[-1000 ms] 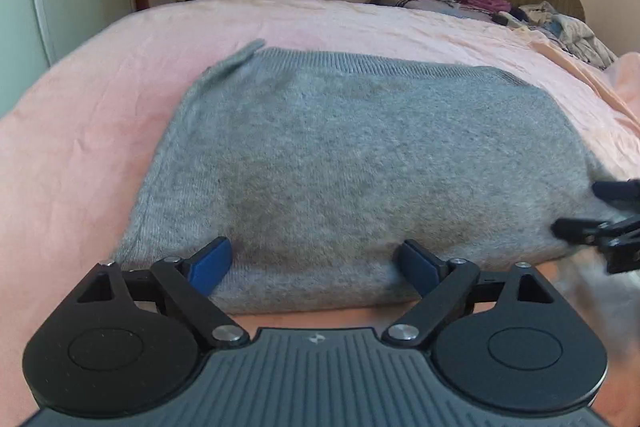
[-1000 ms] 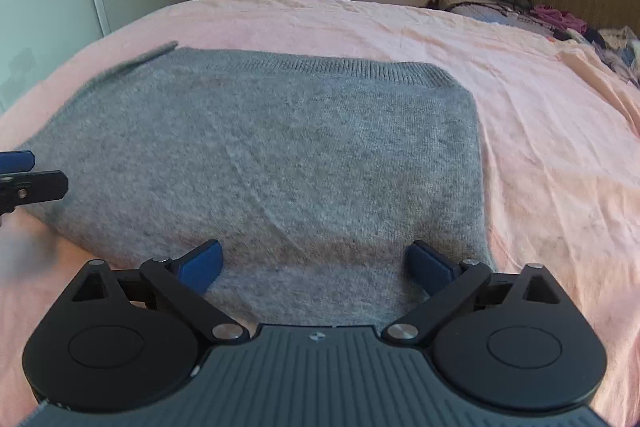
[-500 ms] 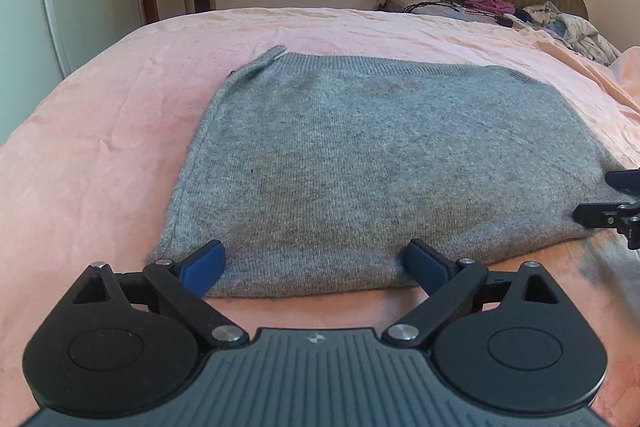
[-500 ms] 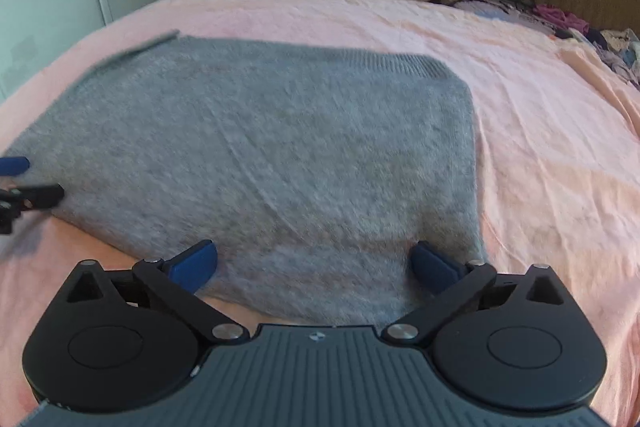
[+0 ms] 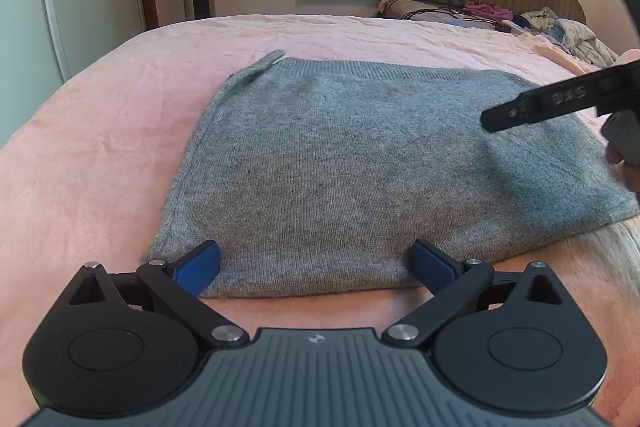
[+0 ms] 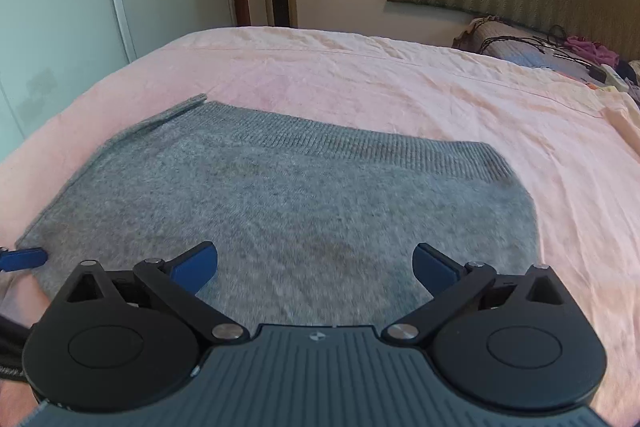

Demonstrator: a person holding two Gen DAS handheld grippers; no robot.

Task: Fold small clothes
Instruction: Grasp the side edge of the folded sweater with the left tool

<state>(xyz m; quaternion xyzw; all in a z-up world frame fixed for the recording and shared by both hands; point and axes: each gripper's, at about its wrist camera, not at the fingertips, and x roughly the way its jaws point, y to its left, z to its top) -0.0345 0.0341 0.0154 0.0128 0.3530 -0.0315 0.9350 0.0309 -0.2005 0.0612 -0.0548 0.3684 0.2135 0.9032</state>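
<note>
The gray sweater (image 5: 340, 167) lies flat on the pink bed (image 5: 100, 131). The left gripper (image 5: 316, 263), just opening wider, and the right gripper (image 6: 316, 263) are both spread, holding nothing. To fold neatly, grab both near corners together.

The left gripper (image 5: 314, 265) was black plastic: two round, teardrop-shaped housings, each with a shallow circular recess, flanked a grey ribbed centre plate bearing a small white emblem. Flat black link arms ran forward from silver rivets to fingers tipped with blue pads (image 5: 199, 267). Each housing had a triangular cut-out topped by a small silver pin. The right gripper (image 6: 316, 265) had the same build, colours and emblem. Seen from the left wrist view, its black side bar carried screw heads and raised lettering, too blurred to read.
</note>
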